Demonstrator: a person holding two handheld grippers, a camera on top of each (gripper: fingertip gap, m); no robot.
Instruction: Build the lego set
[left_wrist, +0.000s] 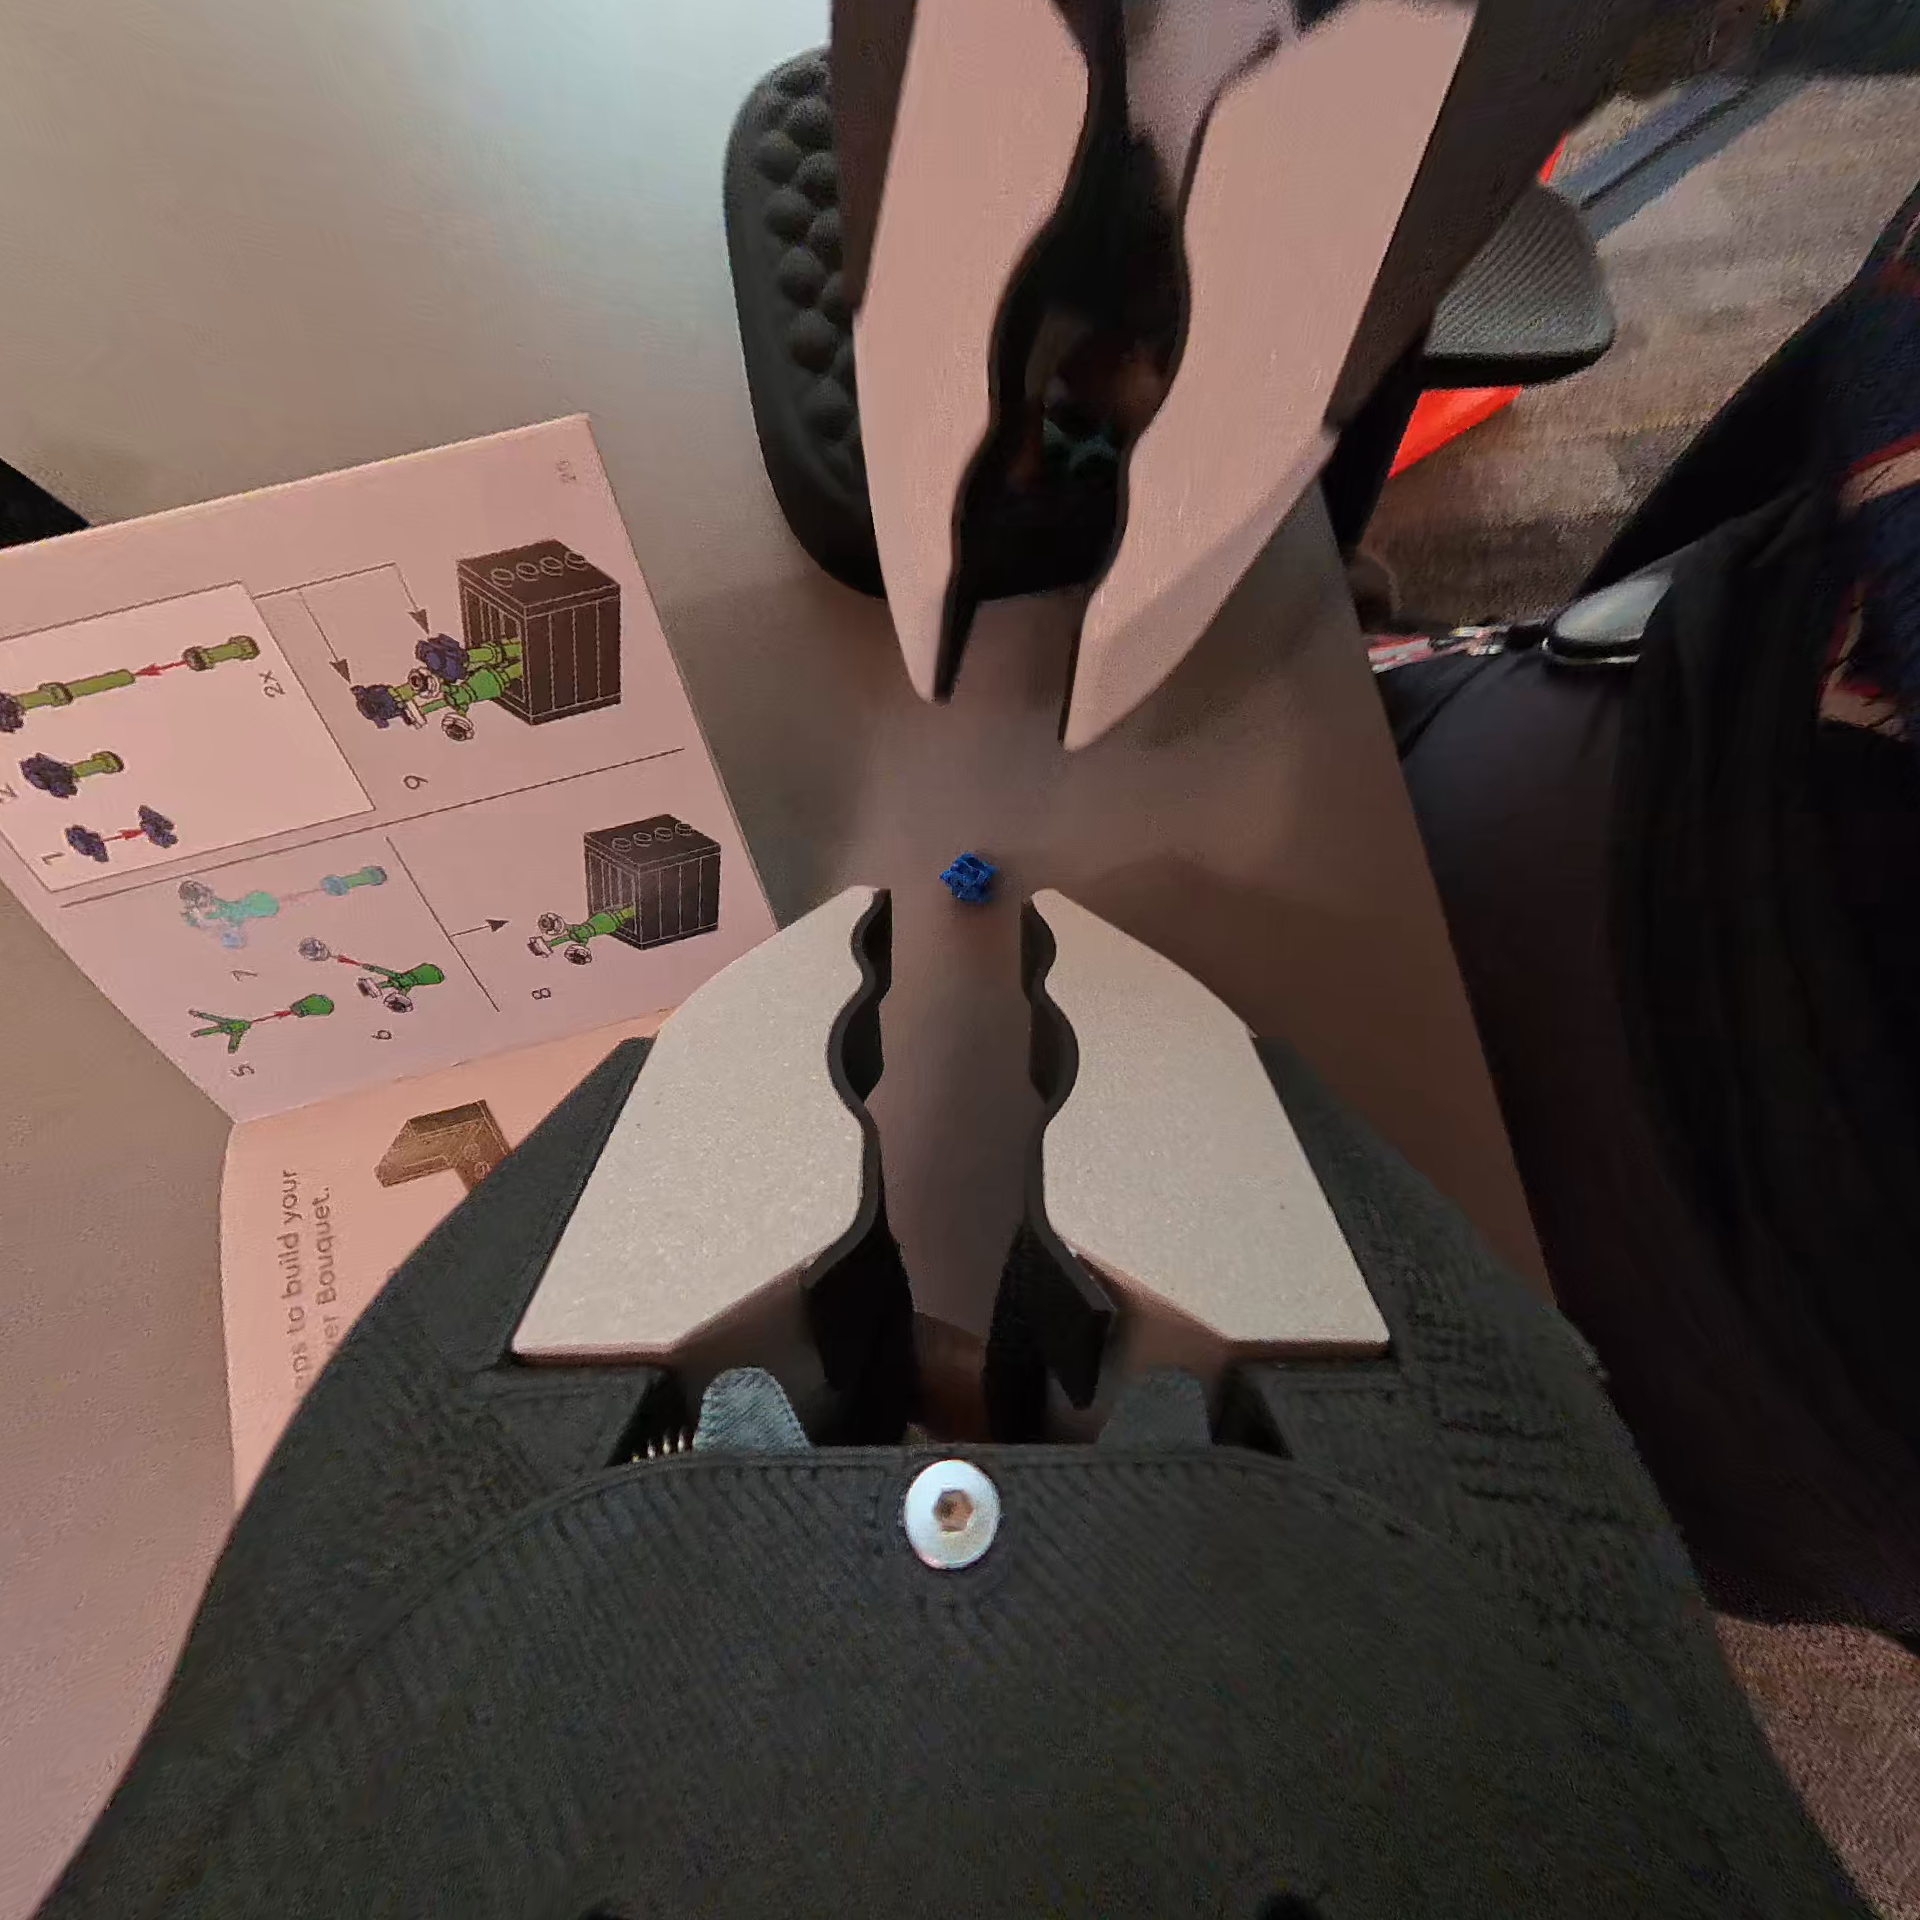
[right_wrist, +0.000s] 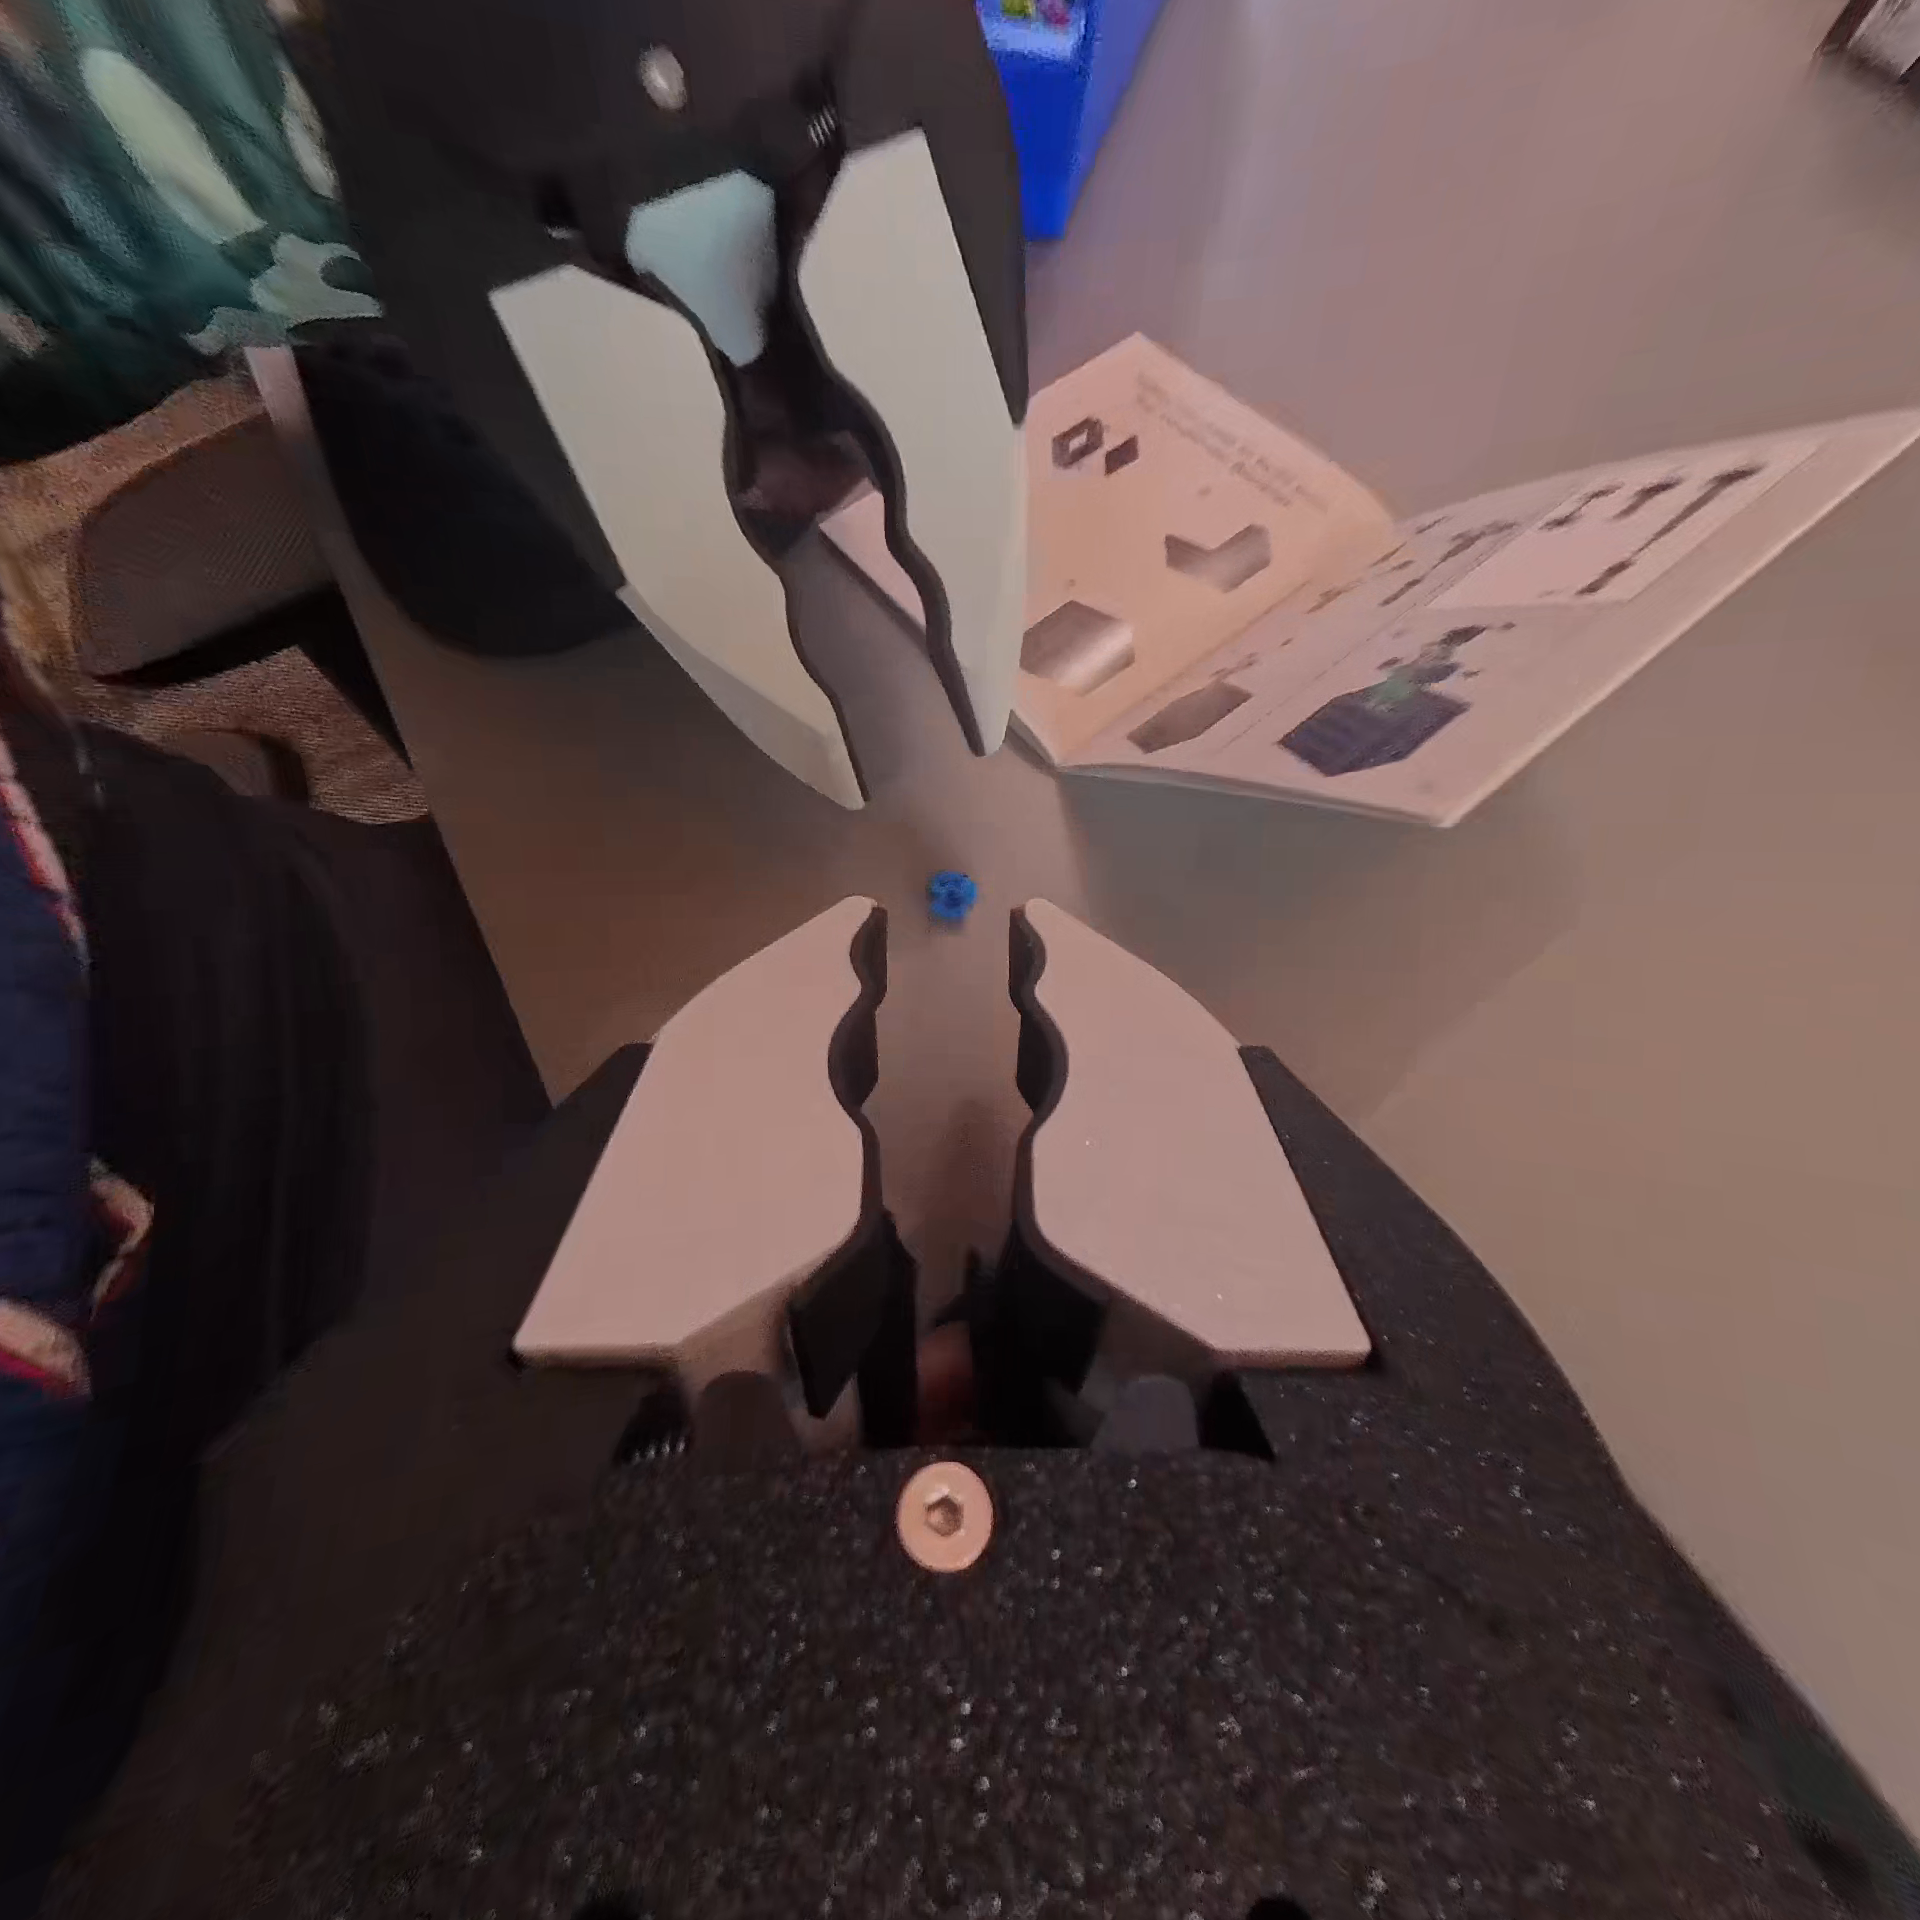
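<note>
The small blue lego piece (left_wrist: 968, 878) (right_wrist: 950, 894) lies alone on a bare stretch of the grey table (left_wrist: 312, 260) (right_wrist: 1558, 1143), with the table's edge (left_wrist: 1455, 987) running close beside it on the person's side and open surface on the other sides. An open instruction booklet (left_wrist: 343, 748) (right_wrist: 1351, 644) lies near the piece, farther from that edge. A black chair (left_wrist: 800, 312) and carpeted floor (left_wrist: 1714, 208) show beyond the edge. The left gripper (left_wrist: 956, 904) (right_wrist: 920, 769) and right gripper (right_wrist: 945, 914) (left_wrist: 997, 717) face each other tip to tip with the piece between them; neither touches it. Both pairs of jaws stand narrowly apart and hold nothing, and the piece sits just ahead of each gap.
</note>
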